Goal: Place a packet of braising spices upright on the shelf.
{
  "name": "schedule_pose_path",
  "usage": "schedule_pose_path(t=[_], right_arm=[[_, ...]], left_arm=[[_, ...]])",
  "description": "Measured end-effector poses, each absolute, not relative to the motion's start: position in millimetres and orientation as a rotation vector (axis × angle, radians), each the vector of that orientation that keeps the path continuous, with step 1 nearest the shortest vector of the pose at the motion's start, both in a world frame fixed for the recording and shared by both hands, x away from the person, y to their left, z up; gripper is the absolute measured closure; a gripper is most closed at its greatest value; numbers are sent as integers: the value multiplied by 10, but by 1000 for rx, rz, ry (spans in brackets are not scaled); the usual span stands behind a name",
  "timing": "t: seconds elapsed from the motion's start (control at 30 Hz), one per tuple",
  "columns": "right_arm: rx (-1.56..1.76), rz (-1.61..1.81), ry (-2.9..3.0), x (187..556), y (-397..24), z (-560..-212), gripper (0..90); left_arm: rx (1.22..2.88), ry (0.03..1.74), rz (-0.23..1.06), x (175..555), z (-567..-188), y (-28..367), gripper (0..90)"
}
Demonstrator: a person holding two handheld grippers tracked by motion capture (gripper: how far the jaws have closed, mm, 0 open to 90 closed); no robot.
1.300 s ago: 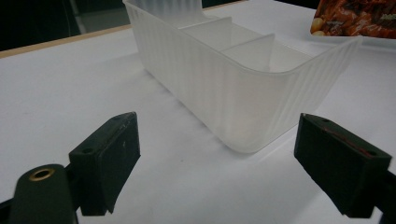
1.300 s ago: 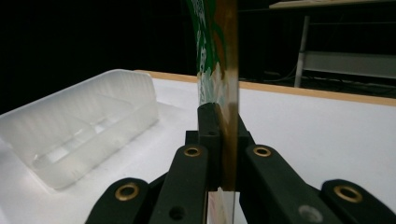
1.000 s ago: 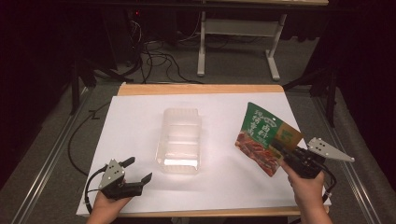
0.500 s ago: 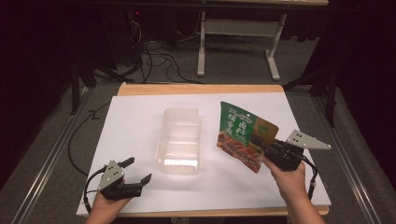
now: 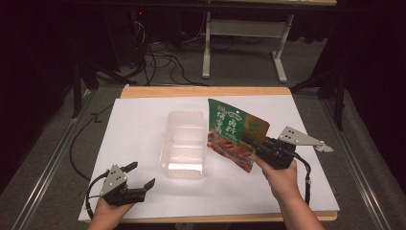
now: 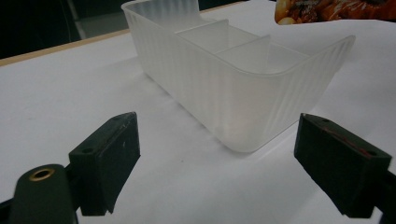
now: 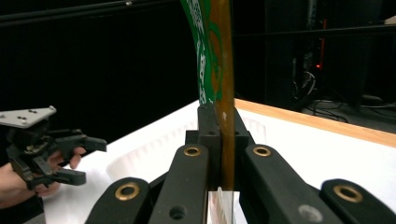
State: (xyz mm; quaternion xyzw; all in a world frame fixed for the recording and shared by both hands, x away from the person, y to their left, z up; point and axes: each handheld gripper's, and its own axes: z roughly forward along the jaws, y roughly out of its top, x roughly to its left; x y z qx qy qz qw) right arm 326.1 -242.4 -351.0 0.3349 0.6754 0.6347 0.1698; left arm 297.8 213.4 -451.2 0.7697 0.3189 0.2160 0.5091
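A green and orange snack pouch [image 5: 234,132] hangs above the table, just right of a clear plastic container [image 5: 184,143] with dividers. My right gripper [image 5: 250,142] is shut on the pouch's right edge; in the right gripper view the pouch [image 7: 215,56] stands edge-on between the closed jaws. My left gripper [image 5: 141,175] rests open near the table's front left corner, nothing between its fingers. In the left gripper view the container [image 6: 233,79] sits just beyond the open jaws, and the pouch's lower edge [image 6: 336,9] peeks in at the top right.
White paper [image 5: 134,124] covers the wooden table [image 5: 201,91]. Beyond the far edge are cables on the floor [image 5: 158,52] and a white desk frame [image 5: 244,28]. The left hand with its gripper [image 7: 46,140] appears far left in the right gripper view.
My right gripper has carried the pouch leftward, from the table's right side to right beside the container. The left gripper has stayed put.
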Motion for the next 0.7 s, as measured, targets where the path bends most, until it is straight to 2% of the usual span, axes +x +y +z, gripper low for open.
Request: schedule_pose_path(t=[0.7], right_arm=[[898,1902,1978,3376,-1838,-3519,900]], left_arm=[[1843,767,523,2971,-4504,2136,151]])
